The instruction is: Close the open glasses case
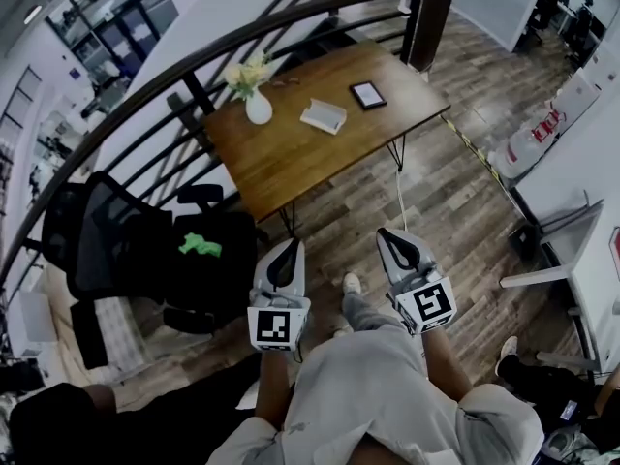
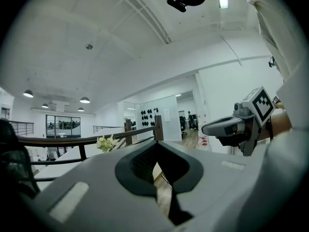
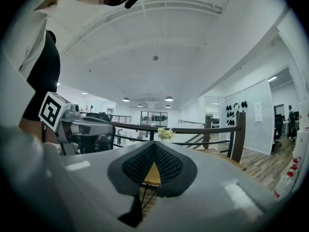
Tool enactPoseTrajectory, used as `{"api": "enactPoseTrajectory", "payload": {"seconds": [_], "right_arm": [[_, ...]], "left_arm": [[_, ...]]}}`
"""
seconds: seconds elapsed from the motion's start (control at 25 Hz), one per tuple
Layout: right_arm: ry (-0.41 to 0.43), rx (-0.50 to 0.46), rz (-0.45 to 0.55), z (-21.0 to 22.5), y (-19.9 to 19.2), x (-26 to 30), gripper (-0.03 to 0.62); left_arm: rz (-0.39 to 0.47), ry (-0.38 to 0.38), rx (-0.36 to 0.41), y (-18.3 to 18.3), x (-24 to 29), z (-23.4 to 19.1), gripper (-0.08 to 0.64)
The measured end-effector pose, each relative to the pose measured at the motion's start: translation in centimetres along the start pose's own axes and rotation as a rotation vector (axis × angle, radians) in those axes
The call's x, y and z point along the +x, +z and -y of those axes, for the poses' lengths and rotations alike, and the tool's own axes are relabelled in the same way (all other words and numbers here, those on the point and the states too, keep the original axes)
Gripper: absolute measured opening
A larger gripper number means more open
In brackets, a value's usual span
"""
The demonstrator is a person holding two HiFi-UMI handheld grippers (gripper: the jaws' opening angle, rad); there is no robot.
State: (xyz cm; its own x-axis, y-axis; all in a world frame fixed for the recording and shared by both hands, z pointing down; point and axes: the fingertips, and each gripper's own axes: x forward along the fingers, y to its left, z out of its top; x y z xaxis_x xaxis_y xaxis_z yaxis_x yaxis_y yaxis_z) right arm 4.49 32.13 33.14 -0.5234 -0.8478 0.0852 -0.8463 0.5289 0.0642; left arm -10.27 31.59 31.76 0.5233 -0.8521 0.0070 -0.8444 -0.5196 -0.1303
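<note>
A wooden table (image 1: pixel 291 163) stands ahead of me. On it lies a pale, open case-like object (image 1: pixel 324 115), which looks like the glasses case. Both grippers are held close to my body, well short of the table. My left gripper (image 1: pixel 292 244) and right gripper (image 1: pixel 385 232) point toward the table's near corner, each with jaws closed tip to tip and nothing between them. In the left gripper view the right gripper (image 2: pixel 241 125) shows at the right. In the right gripper view the left gripper (image 3: pixel 79 125) shows at the left. The case is hidden in both gripper views.
A white vase of flowers (image 1: pixel 256 93) and a small black tablet (image 1: pixel 368 95) also sit on the table. A dark railing (image 1: pixel 194 61) curves behind it. A black office chair with a green item (image 1: pixel 199 245) stands at left, and white furniture (image 1: pixel 572 260) at right.
</note>
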Motion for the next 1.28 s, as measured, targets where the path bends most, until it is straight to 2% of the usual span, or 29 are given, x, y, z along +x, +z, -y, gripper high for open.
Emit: {"api": "enactPoseTrajectory", "payload": {"seconds": [0.48,0.72,0.92,1.12,1.28], "right_arm": [[0.030,0.008,0.026,5.6,1.2,6.6,0.005],[0.044,0.018,0.022,8.8,1.5,9.4,0.005],[0.070,0.022,0.026,10.6,1.6,11.5,0.005],[0.080,0.034,0.021,12.3,1.2,13.0,0.005],[0.078,0.038,0.021,13.3,0.9,14.1,0.005]], "left_arm": [[-0.011,0.022,0.009,0.2,7.7,-3.1,0.020],[-0.031,0.041,0.038,0.3,11.3,-4.2,0.019],[-0.020,0.049,0.016,0.6,14.0,-4.5,0.018],[-0.059,0.051,0.035,-0.6,15.9,-4.9,0.019],[-0.024,0.054,0.017,0.3,17.5,-5.4,0.019]]}}
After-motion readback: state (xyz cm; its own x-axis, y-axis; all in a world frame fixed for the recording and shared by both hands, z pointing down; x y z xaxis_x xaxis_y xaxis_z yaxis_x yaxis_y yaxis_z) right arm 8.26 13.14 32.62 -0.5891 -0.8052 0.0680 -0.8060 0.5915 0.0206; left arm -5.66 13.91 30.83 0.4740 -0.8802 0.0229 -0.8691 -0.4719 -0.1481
